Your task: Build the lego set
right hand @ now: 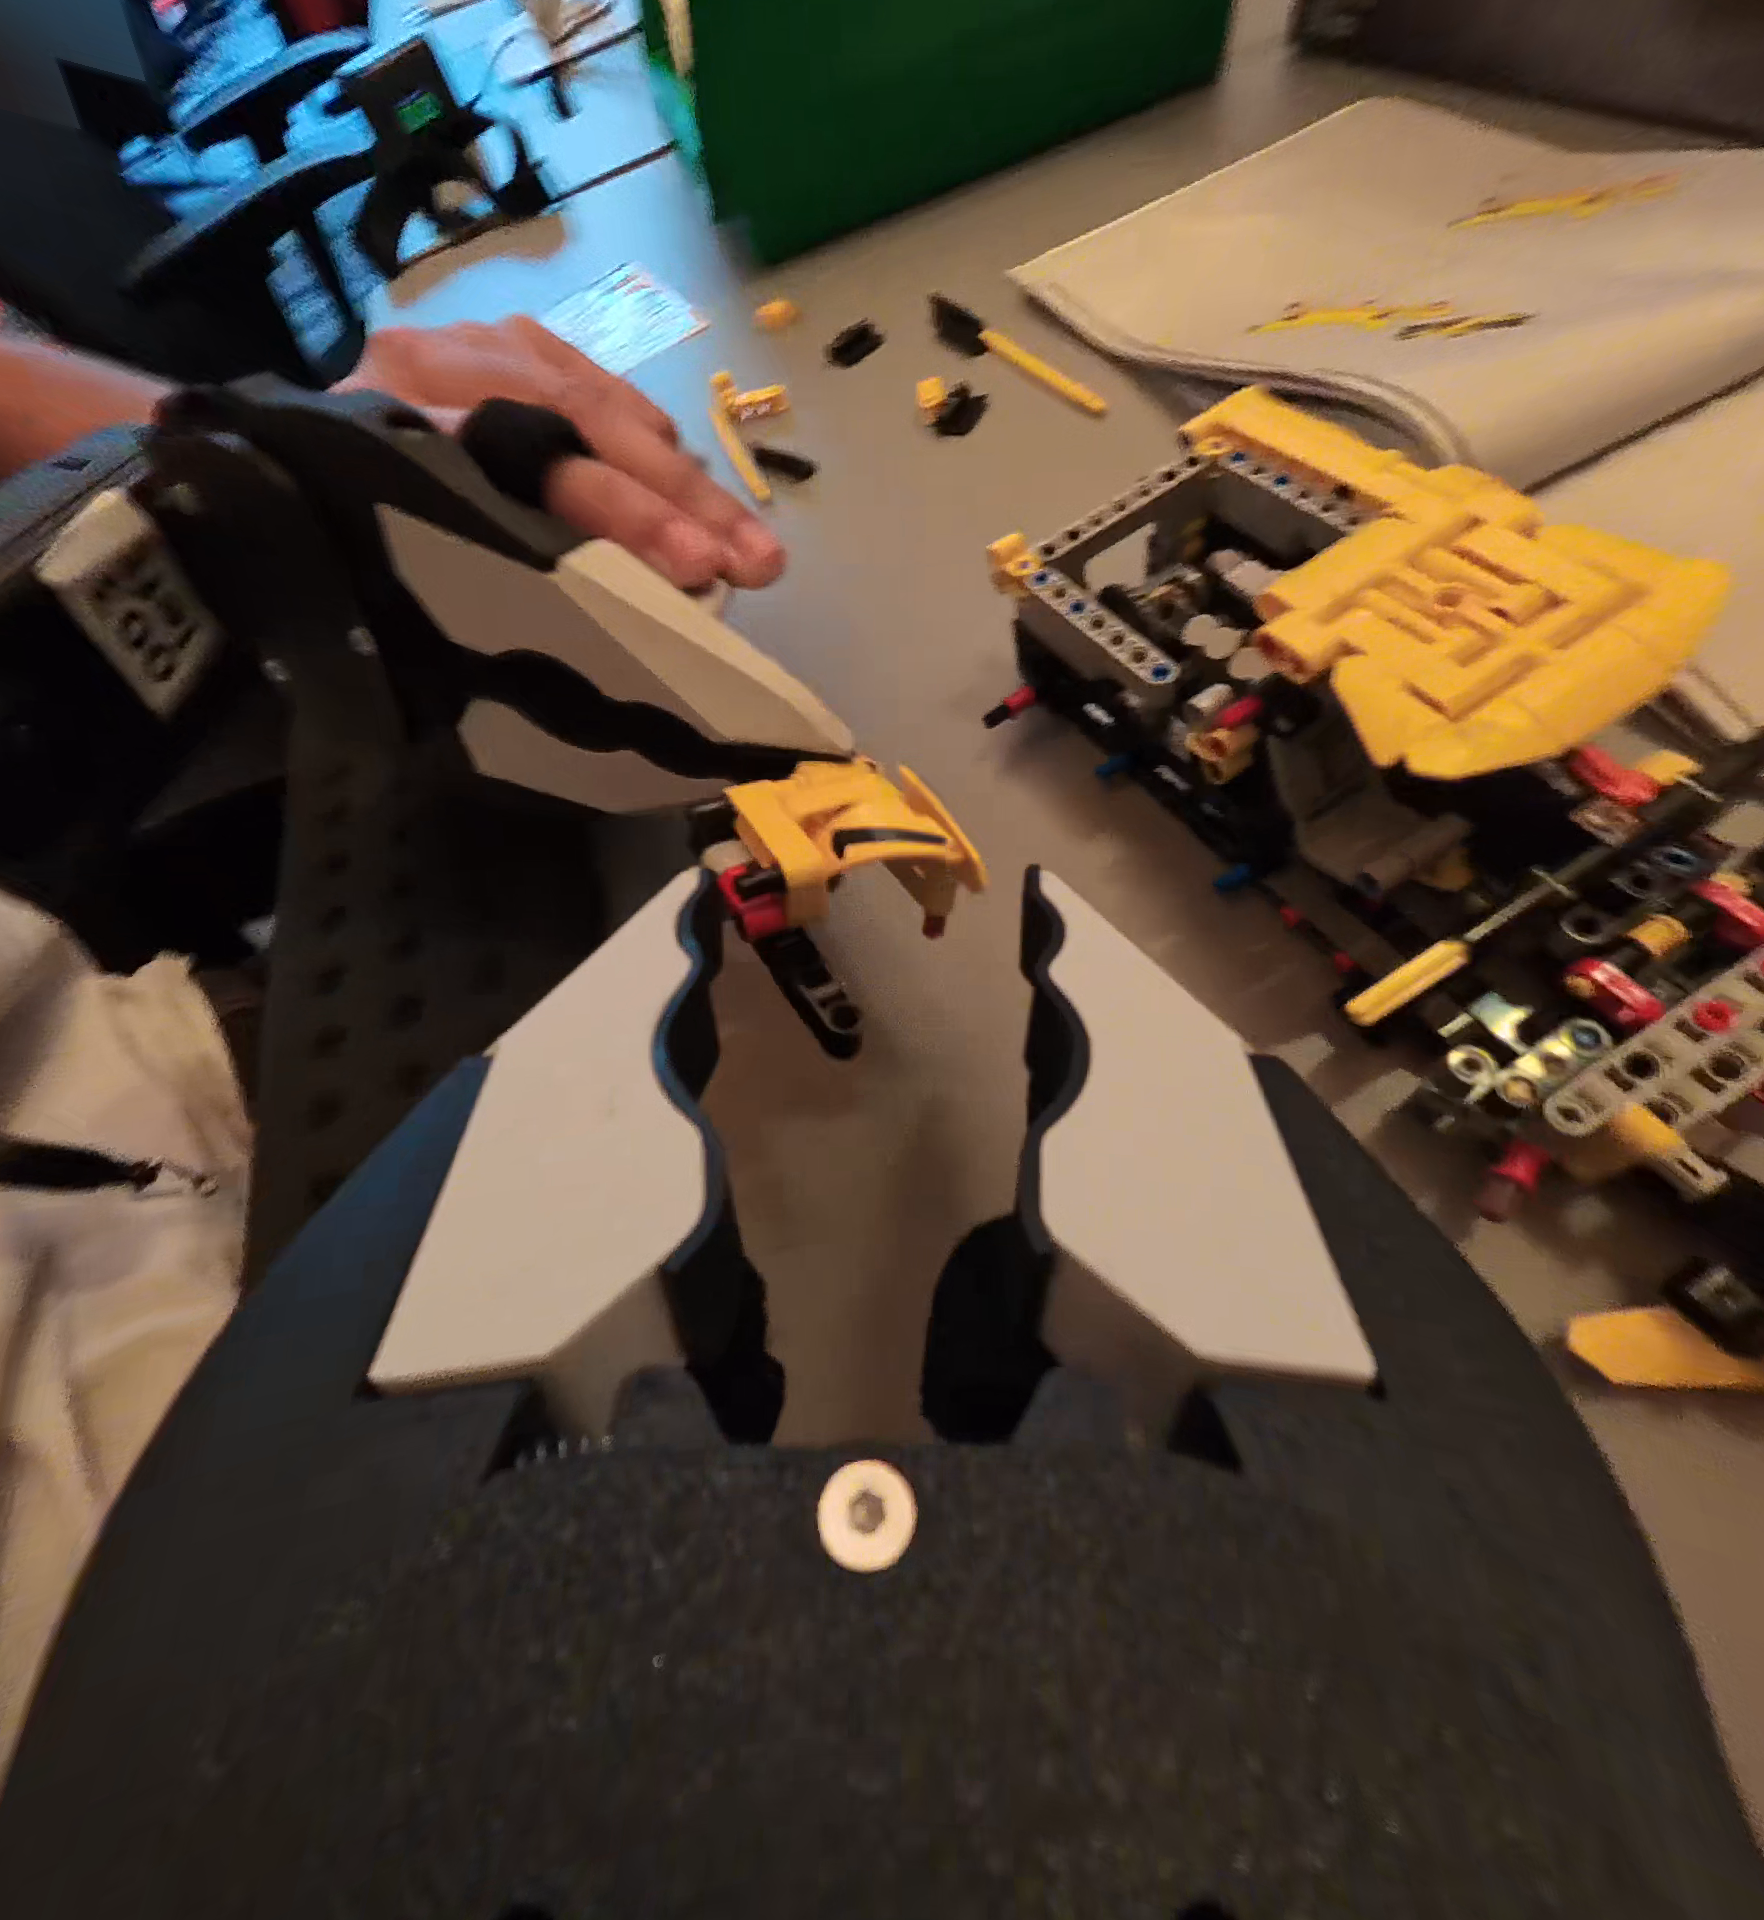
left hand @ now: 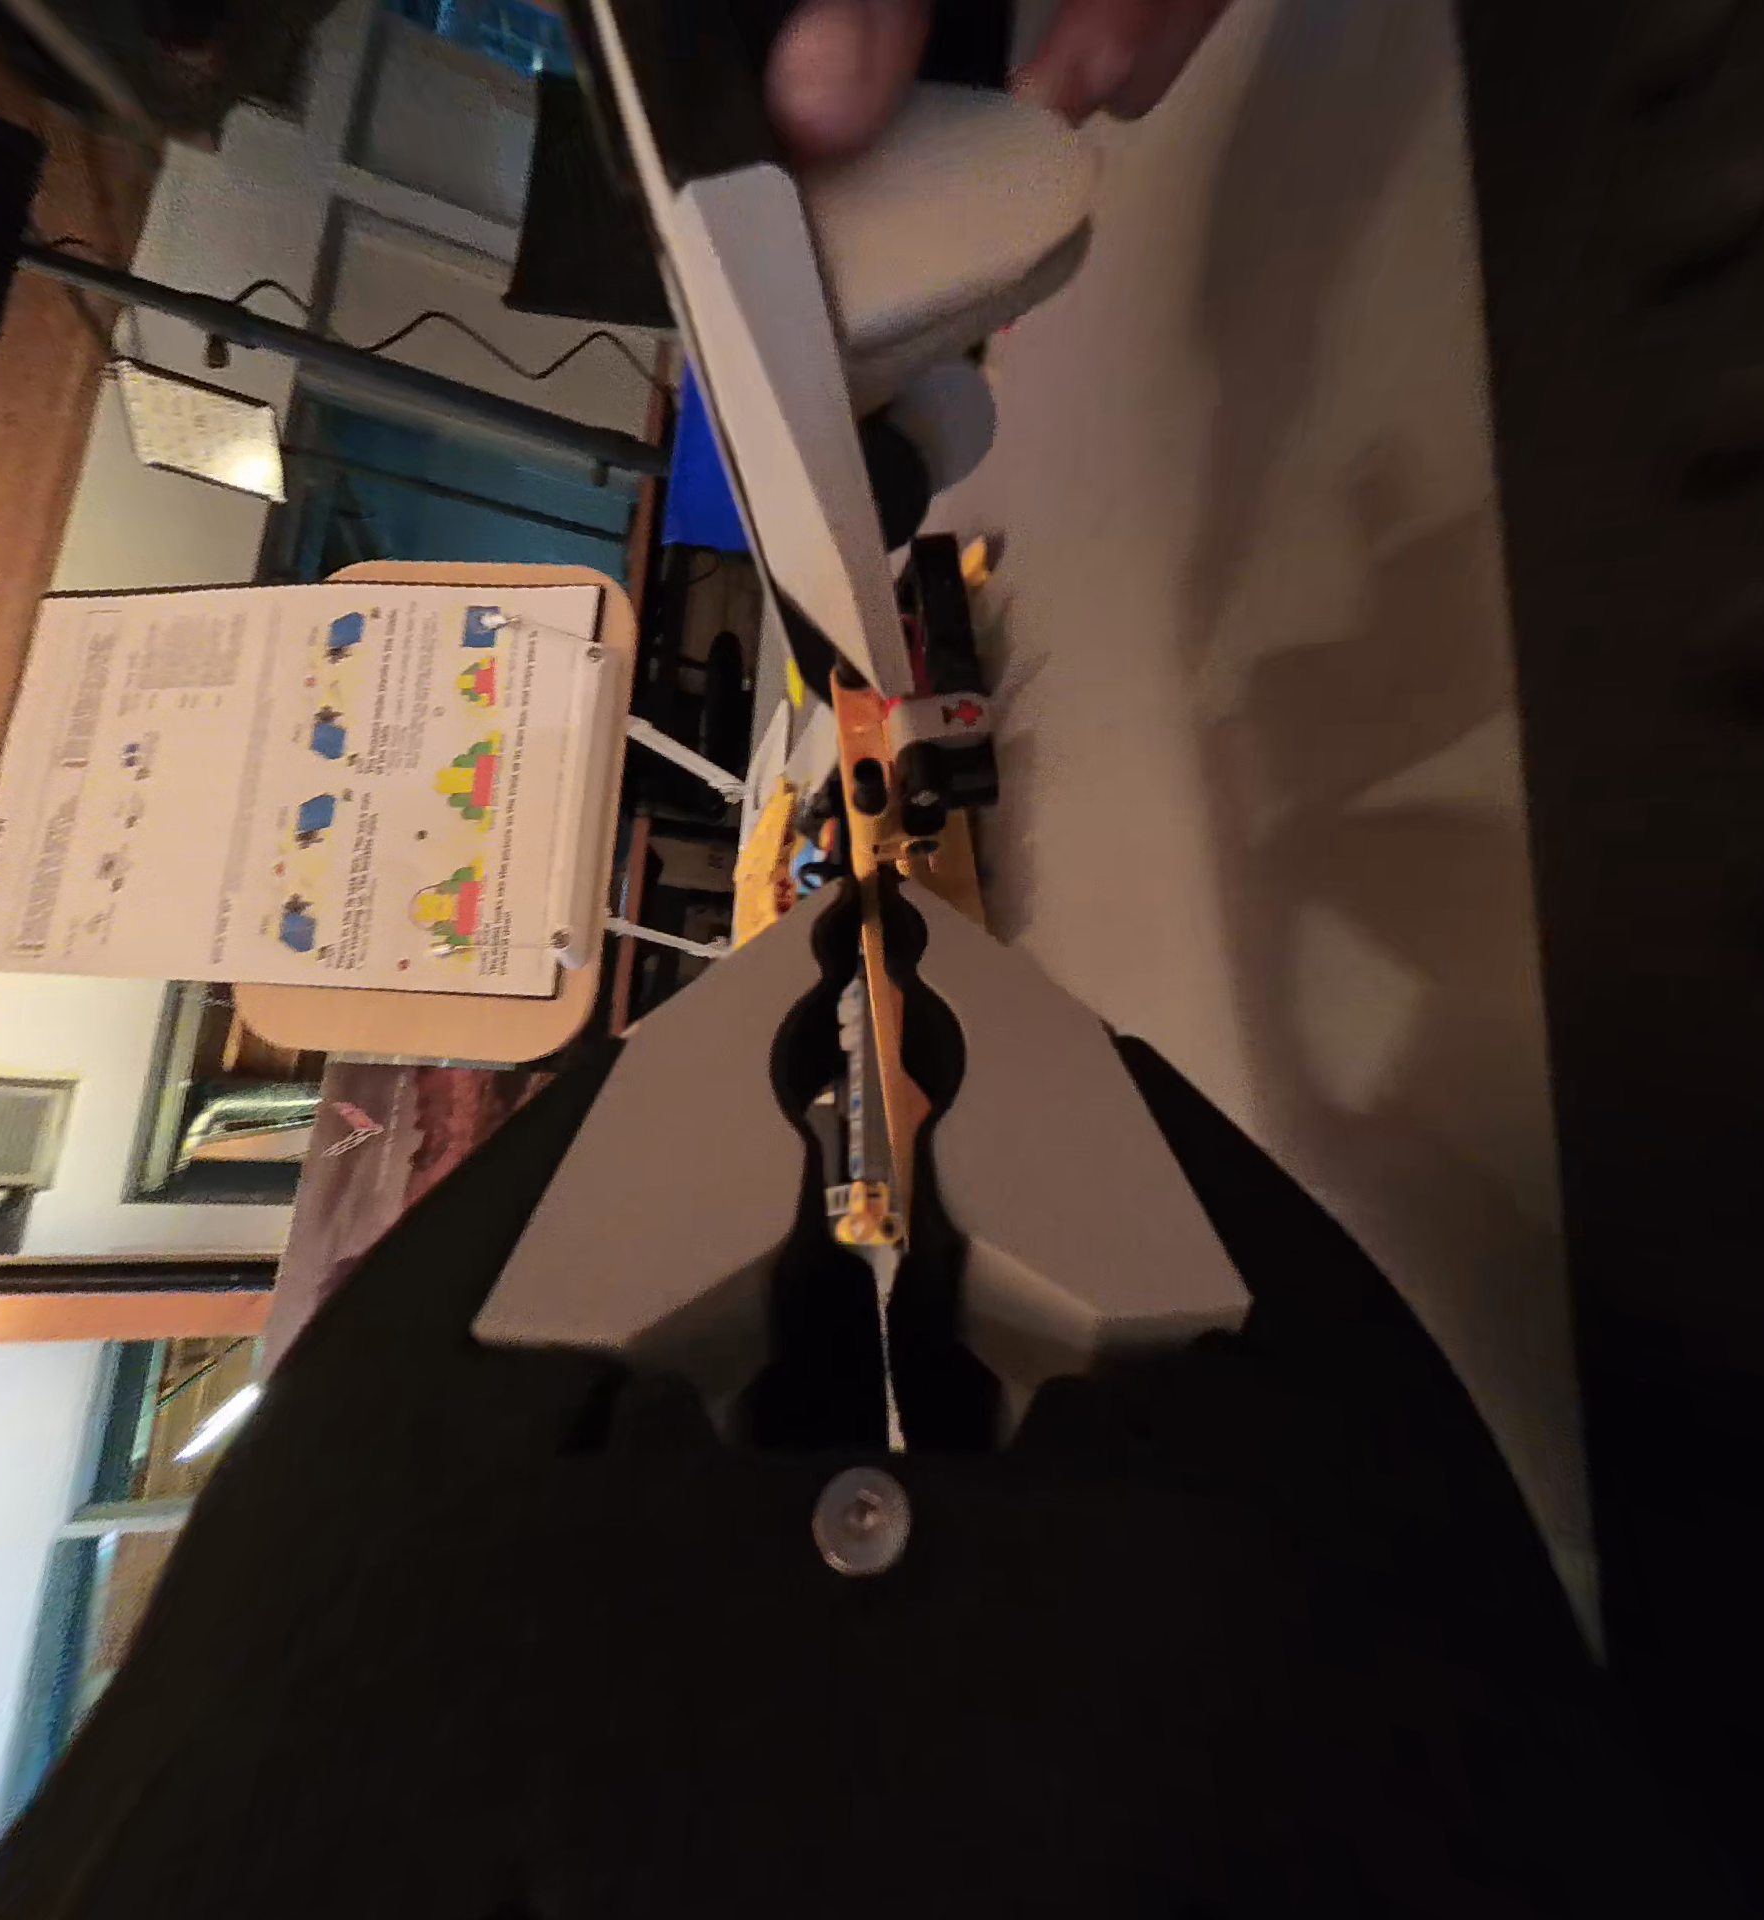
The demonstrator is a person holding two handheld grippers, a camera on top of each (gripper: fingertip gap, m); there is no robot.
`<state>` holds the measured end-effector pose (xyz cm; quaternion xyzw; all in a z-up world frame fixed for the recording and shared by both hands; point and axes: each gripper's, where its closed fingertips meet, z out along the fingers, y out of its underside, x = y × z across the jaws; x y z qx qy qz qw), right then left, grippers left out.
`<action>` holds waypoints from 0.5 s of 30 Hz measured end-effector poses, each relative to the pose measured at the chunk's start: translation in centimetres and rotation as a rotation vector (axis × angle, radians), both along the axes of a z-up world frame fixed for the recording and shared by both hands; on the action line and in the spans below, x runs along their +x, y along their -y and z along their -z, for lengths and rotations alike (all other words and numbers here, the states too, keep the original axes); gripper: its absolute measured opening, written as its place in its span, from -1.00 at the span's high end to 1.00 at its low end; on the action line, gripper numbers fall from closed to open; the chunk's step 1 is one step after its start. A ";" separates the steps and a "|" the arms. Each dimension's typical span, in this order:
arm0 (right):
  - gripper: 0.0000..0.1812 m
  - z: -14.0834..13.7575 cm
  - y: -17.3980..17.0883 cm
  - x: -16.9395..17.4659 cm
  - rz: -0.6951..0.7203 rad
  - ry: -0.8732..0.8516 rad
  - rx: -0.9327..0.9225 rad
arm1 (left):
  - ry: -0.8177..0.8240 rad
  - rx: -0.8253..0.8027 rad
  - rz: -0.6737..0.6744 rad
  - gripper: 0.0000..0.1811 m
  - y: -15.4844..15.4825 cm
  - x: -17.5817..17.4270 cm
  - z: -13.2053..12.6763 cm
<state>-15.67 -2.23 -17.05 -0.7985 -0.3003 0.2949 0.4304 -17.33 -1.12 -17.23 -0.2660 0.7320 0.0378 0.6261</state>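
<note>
My left gripper (left hand: 873, 906) is shut on a small yellow and black lego sub-assembly (left hand: 909, 769), with its yellow beam pinched between the pads. In the right wrist view the left gripper (right hand: 824, 761) holds this sub-assembly (right hand: 847, 831) just above the table. My right gripper (right hand: 862, 891) is open and empty, its fingertips close on either side of the sub-assembly's black and red lower part. One of its grey fingers (left hand: 795, 436) reaches the sub-assembly in the left wrist view. The large yellow, grey and black lego model (right hand: 1429, 644) lies on the table to the right.
Several loose yellow and black pieces (right hand: 857, 384) lie on the grey table (right hand: 909, 623) beyond the grippers. An open instruction booklet (right hand: 1377, 239) and a green box (right hand: 940, 104) sit at the back. A printed sheet on a clipboard stand (left hand: 286, 790) stands beyond the table. My two grippers' fingertips are within a few centimetres of each other.
</note>
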 end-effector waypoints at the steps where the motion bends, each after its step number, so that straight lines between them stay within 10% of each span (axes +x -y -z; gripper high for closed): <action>1: 0.35 -0.3 -0.3 0.2 0.046 -0.029 0.014 | 0.018 0.031 -0.020 0.97 -0.3 0.0 -0.4; 8: 0.41 -2.4 0.1 -2.2 0.075 -0.504 -0.278 | 0.066 0.510 -0.065 0.96 0.0 -0.1 -2.6; 15: 0.85 -2.8 -0.1 -1.7 0.010 -0.708 -0.431 | 0.117 0.469 -0.070 0.94 0.3 0.0 -3.2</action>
